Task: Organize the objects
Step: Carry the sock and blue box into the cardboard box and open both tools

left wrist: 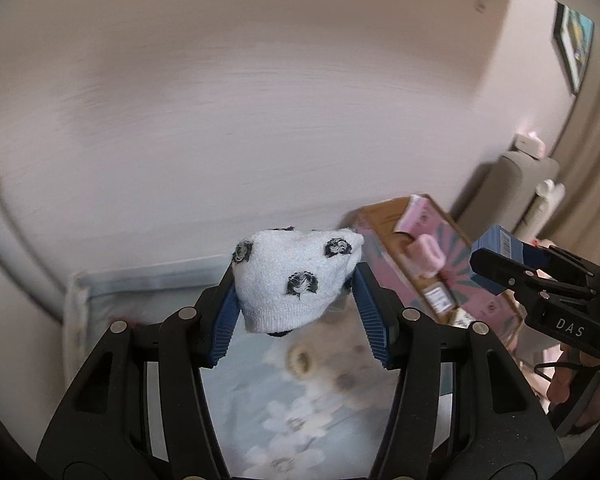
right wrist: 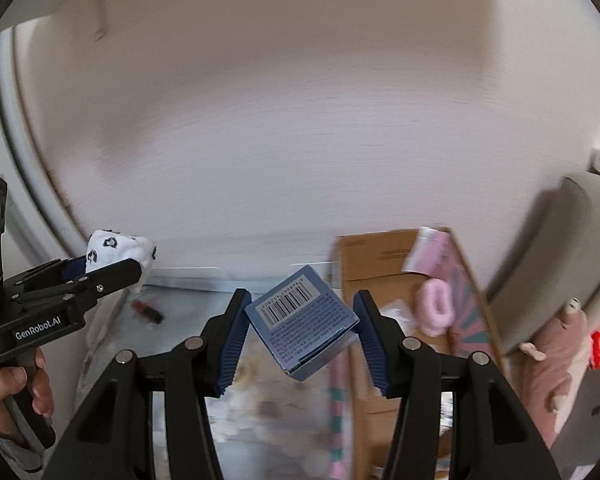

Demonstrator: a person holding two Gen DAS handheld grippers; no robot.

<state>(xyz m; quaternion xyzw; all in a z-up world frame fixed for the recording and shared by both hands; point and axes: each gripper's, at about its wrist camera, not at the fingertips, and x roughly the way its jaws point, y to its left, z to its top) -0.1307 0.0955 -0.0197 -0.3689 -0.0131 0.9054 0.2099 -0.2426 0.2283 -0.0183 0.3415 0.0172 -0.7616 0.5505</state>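
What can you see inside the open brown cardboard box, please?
Inside the brown cardboard box lies a fluffy pink roll beside something white; the box's pink-patterned flap hides the rest.

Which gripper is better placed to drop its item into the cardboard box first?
Probably the right. The right gripper, holding the blue carton, has the cardboard box just ahead. The left gripper, holding the white sock, sits farther to the side.

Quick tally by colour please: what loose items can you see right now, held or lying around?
White: 1, the sock in the left gripper
Blue: 1, the small box in the right gripper
Pink: 1, the fluffy roll in the cardboard box
Red: 1, the small tube
Total: 4
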